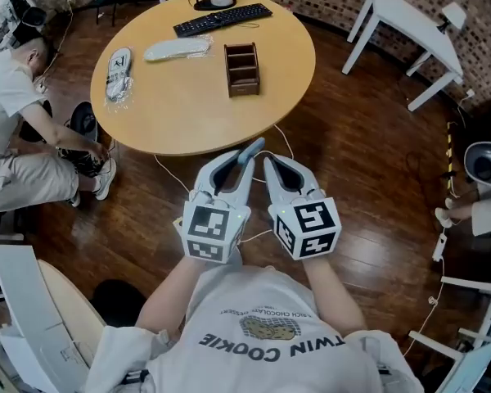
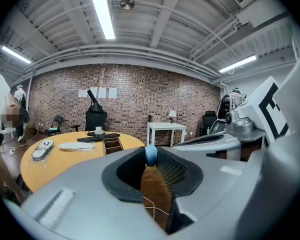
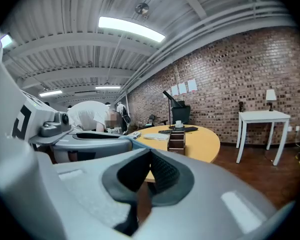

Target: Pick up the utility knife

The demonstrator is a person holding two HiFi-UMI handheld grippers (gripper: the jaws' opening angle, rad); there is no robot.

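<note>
Both grippers hover side by side over the wood floor, just in front of the round yellow table (image 1: 188, 117). My left gripper (image 1: 244, 159) is shut on a slim blue-grey utility knife (image 1: 254, 147), whose end sticks out past the jaw tips towards the table. In the left gripper view the knife's rounded blue tip (image 2: 150, 155) shows between the dark pads, and the left gripper (image 2: 149, 168) points at the table. My right gripper (image 1: 271, 164) is close beside it, shut with nothing between its pads. In its own view the right gripper (image 3: 149, 158) points at the table's edge.
On the table are a wooden organiser (image 1: 242, 69), a black keyboard (image 1: 222, 19) and two white bagged items (image 1: 119, 74), (image 1: 177, 49). A person (image 1: 16, 129) crouches at the left of the table. A white table (image 1: 409, 31) stands far right. Thin cables (image 1: 170, 174) lie on the floor.
</note>
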